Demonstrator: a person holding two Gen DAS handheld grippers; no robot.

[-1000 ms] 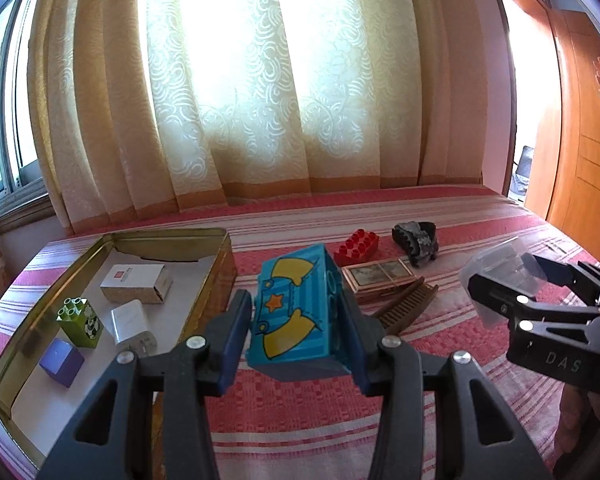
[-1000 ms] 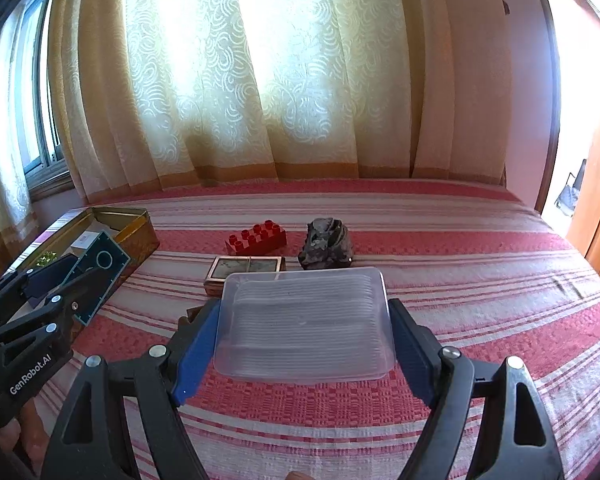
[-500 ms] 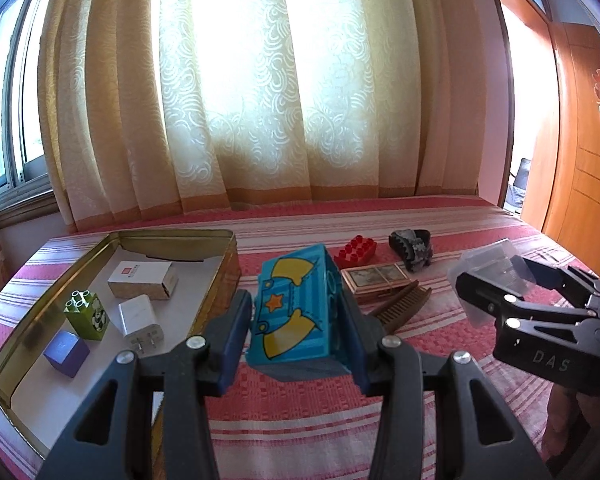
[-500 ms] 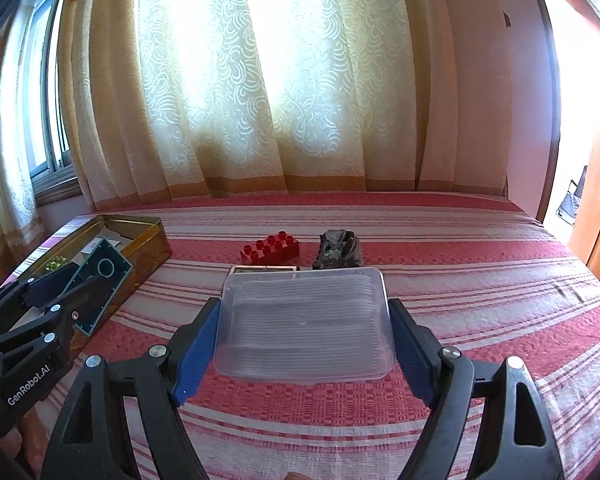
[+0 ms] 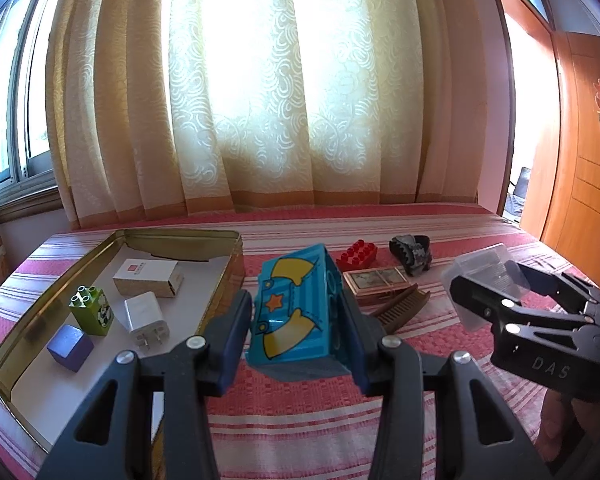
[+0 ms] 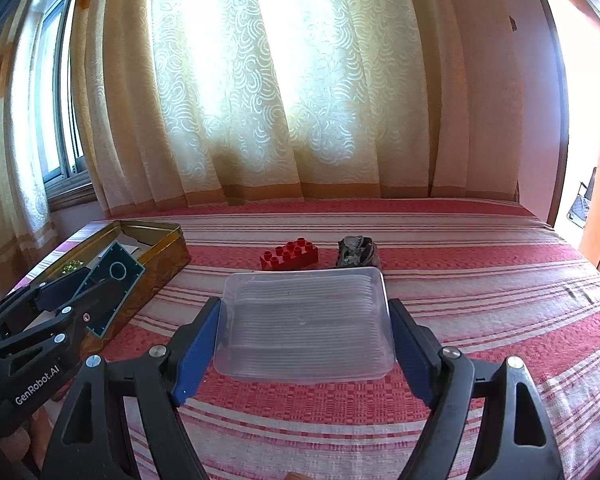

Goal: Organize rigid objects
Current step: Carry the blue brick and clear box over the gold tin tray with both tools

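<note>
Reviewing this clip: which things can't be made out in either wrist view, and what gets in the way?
- Framed picture, left wrist view: image too small to read; hidden in the right wrist view behind the clear plastic box.
- Wooden comb: near end hidden by the left tongs and blue block.
- Tin tray, right wrist view: contents mostly hidden by its wall and the blue block.
- White box label: too small.

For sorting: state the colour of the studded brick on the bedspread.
The studded brick is red; right wrist view.
</note>
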